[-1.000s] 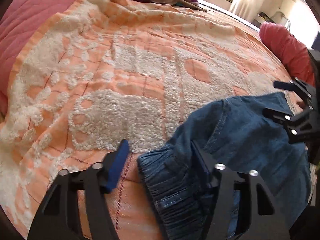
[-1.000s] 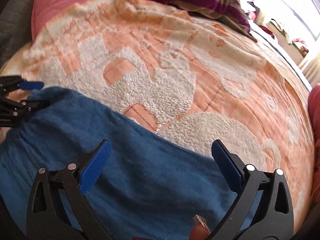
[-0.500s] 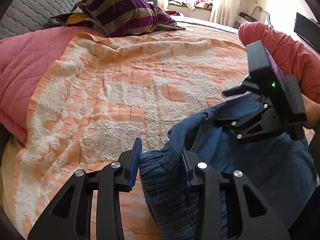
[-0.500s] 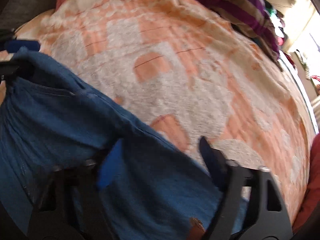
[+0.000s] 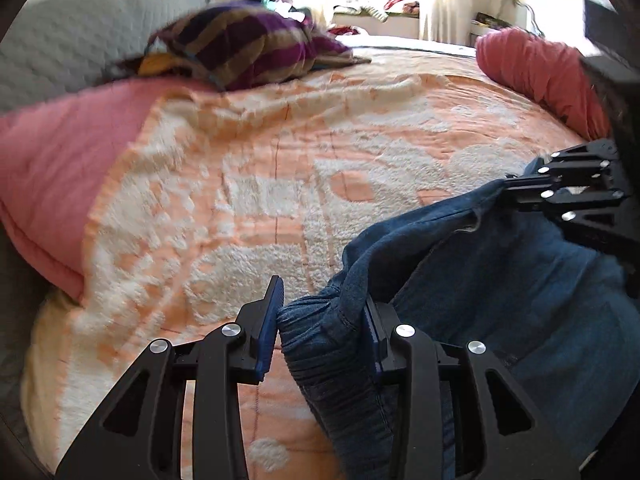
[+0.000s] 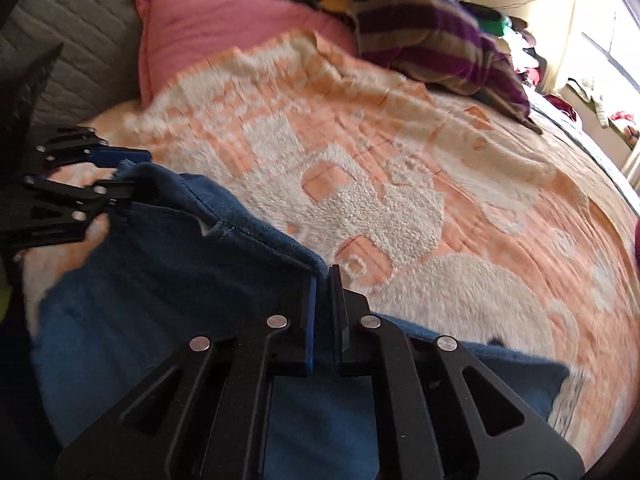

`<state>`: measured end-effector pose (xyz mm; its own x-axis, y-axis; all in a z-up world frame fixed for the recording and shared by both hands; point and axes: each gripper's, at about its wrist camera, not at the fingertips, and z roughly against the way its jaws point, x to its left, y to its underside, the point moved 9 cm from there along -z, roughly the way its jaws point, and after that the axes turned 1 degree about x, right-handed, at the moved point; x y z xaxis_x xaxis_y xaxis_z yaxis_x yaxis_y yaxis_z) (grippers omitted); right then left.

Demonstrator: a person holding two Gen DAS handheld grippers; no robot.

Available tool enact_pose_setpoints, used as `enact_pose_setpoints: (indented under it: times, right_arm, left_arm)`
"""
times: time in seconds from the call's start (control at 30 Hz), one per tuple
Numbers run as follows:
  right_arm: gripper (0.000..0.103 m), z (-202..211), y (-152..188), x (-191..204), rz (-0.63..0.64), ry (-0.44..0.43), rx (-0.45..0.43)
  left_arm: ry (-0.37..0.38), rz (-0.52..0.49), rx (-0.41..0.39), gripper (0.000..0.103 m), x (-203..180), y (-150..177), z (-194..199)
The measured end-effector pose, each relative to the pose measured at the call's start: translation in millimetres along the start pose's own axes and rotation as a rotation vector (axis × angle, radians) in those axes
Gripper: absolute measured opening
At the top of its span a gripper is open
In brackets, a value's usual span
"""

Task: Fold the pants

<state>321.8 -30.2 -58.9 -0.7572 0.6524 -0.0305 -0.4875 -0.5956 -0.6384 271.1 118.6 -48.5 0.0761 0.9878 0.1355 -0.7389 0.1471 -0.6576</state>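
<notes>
Blue denim pants (image 5: 500, 280) (image 6: 168, 280) lie at the near edge of a bed, their top edge lifted off the blanket. My left gripper (image 5: 320, 320) is shut on the bunched elastic waistband at the pants' left corner. At the right corner, my right gripper (image 6: 324, 284) is shut on the fabric edge, its pads almost meeting. Each gripper shows in the other's view: the right gripper (image 5: 516, 196) at the far right, the left gripper (image 6: 128, 176) at the far left. The edge of the pants hangs slack between them.
An orange and white fleecy blanket (image 5: 280, 184) (image 6: 440, 200) covers the bed. A pink quilt (image 5: 60, 152) lies at the left, a purple striped cloth (image 5: 248, 52) at the head and a red pillow (image 5: 540, 72) at the right. A window is beyond.
The right gripper has closed from wide open onto the pants' edge. The left gripper has closed onto the waistband. Both have risen, lifting the top edge off the blanket.
</notes>
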Motion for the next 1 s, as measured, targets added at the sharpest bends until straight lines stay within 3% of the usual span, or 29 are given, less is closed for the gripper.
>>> enact_pose_setpoints:
  times: [0.1,0.23,0.37,0.6,0.73,0.87,1.0]
  right_arm:
    - [0.002,30.1,7.1,7.9,-0.015,0.008,-0.044]
    - [0.002,68.5,23.3,25.1,-0.050,-0.020,-0.085]
    - [0.002,99.3,51.0,62.2,-0.028,-0.066,-0.097]
    - [0.002,119.2,100.4,122.6,-0.004,-0.141,-0.068]
    - [0.002,114.6,128.3,149.3,0.028,-0.168,-0.026]
    - [0.002,103.9,142.6,168.7,0.058,-0.191,0.015]
    - [0.002,101.7,149.9,184.9,0.109,-0.207,0.030]
  left_arm:
    - [0.000,-0.036,-0.026,0.034,-9.0,0.7,20.8]
    - [0.054,-0.027,-0.027,0.035,-19.2,16.6,46.9]
    - [0.066,-0.040,-0.014,0.035,-24.7,36.8,63.2]
    - [0.092,-0.104,0.069,0.035,-36.5,78.4,89.1]
    - [0.128,-0.129,0.153,0.041,-37.0,104.6,89.7]
    - [0.182,-0.062,0.255,0.045,-26.9,124.5,80.3]
    - [0.247,0.044,0.246,0.045,-16.8,133.3,94.5]
